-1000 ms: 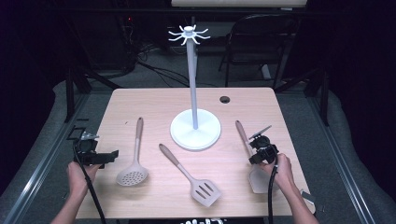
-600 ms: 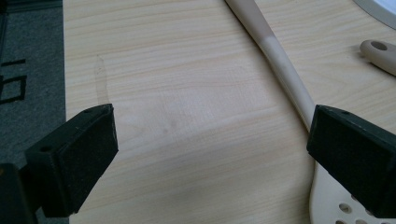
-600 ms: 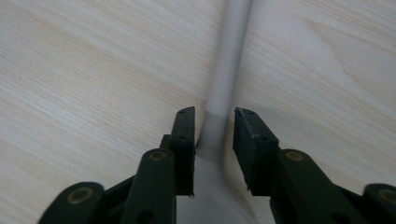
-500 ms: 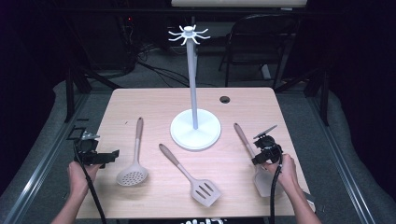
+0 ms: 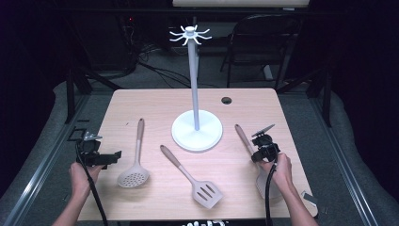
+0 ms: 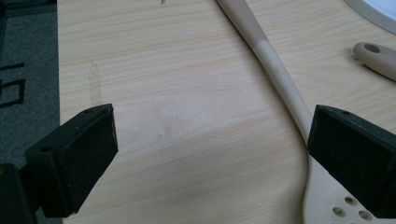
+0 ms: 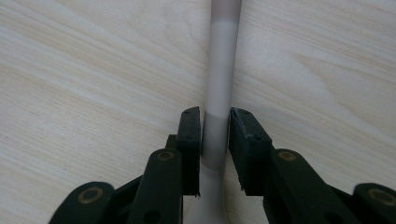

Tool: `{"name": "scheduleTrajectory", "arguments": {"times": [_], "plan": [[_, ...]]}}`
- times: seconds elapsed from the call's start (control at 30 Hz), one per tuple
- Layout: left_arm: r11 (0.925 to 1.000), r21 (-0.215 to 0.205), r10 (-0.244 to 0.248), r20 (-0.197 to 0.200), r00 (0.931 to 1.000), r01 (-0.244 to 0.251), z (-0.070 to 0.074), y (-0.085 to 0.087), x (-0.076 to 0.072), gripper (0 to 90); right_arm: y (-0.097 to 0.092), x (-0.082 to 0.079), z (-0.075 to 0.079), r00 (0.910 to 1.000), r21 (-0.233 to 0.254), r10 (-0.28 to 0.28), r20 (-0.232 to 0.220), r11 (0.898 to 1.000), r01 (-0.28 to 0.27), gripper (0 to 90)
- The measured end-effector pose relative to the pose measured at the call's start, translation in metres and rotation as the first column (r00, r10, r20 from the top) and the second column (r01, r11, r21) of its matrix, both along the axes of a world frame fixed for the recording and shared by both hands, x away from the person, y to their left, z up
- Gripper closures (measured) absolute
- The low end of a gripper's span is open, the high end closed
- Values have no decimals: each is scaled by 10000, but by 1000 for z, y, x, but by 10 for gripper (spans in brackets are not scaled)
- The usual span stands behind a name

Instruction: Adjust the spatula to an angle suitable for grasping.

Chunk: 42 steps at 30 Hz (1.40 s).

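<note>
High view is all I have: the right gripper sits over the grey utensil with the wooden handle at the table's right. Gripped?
Observer: Yes. The right gripper has just been closing its jaws, and the pads press both sides of the grey utensil with the wooden handle at its grey neck.
Operator: And the left gripper?
Observer: The left gripper is wide open, with bare light wooden table between its pads.
Operator: Anything near it?
Observer: The perforated grey skimmer passes beside one jaw.

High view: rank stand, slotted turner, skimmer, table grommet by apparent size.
1. stand, largest by far.
2-3. slotted turner and skimmer: look alike, no ranking.
4. table grommet, smallest, though it lies farther from the camera.
</note>
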<state>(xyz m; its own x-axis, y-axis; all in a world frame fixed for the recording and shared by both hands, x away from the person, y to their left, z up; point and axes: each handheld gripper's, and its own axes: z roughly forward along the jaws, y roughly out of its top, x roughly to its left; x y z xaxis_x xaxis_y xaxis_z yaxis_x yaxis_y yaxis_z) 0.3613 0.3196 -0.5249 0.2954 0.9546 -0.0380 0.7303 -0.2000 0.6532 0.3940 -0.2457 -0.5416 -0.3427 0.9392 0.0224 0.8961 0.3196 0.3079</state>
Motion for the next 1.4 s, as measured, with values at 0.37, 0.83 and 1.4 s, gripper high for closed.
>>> {"name": "scheduleTrajectory", "arguments": {"times": [0.37,0.83,1.4], "plan": [[9998,12,-185,83,9998,185,3,-6,-2,10,0,-2,-2,9995,100,-193,245,9998,190,784],[9987,-461,-210,538,9983,235,13,-13,-7,0,6,-14,23,9867,582,657,1484,9955,-750,783],[9812,-1539,-1004,1088,9890,1165,31,-49,-17,0,27,-33,53,9432,196,1856,2757,9799,-1986,784]]}}
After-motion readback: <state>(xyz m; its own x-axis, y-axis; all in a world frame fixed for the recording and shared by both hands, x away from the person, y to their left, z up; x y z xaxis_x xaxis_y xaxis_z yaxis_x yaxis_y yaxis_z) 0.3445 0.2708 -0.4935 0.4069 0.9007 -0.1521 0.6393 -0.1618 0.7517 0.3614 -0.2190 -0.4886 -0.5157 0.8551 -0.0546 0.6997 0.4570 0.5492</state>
